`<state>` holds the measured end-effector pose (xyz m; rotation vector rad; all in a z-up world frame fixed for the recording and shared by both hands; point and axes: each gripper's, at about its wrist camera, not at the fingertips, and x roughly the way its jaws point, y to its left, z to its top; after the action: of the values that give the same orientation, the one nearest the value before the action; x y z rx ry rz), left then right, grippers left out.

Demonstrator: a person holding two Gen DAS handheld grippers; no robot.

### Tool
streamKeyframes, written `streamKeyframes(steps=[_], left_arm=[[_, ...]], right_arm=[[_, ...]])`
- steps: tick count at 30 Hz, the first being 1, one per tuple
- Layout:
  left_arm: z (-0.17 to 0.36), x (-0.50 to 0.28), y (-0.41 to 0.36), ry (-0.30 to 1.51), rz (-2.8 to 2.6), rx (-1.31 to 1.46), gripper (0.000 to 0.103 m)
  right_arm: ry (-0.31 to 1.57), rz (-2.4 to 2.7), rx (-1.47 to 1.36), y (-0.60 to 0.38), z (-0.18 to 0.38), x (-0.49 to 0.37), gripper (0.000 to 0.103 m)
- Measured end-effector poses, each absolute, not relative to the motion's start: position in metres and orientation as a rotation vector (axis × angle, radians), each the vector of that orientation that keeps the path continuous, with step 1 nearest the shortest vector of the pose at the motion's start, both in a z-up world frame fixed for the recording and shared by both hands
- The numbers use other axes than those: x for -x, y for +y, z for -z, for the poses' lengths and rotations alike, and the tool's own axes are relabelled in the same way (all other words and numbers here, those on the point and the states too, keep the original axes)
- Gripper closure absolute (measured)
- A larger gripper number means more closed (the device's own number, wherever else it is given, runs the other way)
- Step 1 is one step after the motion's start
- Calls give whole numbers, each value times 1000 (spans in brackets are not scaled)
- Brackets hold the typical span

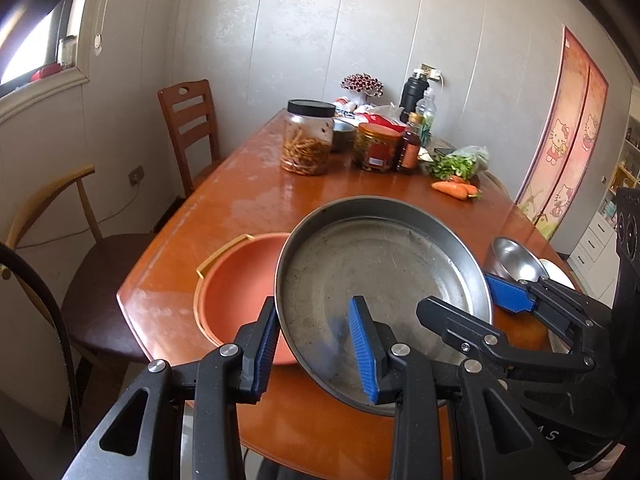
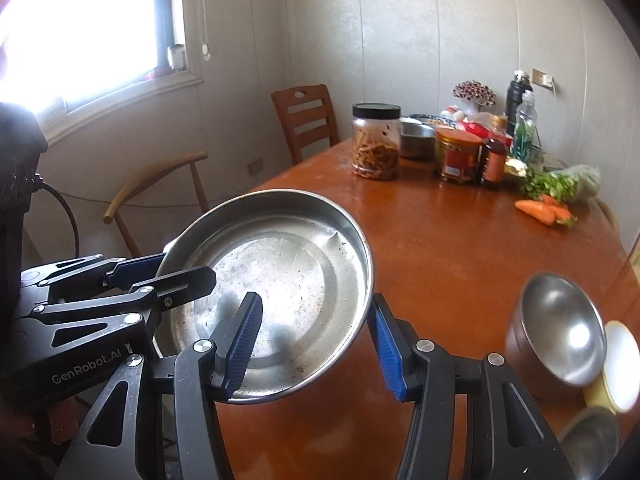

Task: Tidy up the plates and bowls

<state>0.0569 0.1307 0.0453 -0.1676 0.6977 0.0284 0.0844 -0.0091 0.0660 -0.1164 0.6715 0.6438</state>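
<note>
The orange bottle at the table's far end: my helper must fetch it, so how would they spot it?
Look at the jars on the wooden table by the wall. Right of the red-labelled jar stands the orange bottle, slimmer and taller than the jars.

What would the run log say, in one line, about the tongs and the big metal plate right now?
left tongs: shut on metal plate rim | right tongs: shut on opposite rim | plate: tilted above table | orange basin: beneath
</note>
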Motion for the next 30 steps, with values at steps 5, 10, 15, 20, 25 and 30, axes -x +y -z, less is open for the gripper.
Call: streamKeyframes(steps=[5, 10, 15, 20, 25, 30], left_arm=[[-47, -65, 147, 702, -50, 151, 68], [-41, -72, 162, 714, -61, 163, 68], [-32, -81, 174, 731, -75, 179, 68], [-23, -86, 184, 744, -89, 188, 68], [-17, -91, 189, 753, -94, 194, 68], [-13, -96, 193, 762, -99, 197, 68]], right_arm=[[670, -654, 122, 12, -68, -97, 46], [681, -667, 127, 31, -65, -110, 46], [694, -676, 137, 45, -58, -120, 46], [712, -688, 147, 57, -49, -128, 46], [713, -695, 159, 63, -44, -130, 46], [725, -699, 167, 68, -38, -135, 46]])
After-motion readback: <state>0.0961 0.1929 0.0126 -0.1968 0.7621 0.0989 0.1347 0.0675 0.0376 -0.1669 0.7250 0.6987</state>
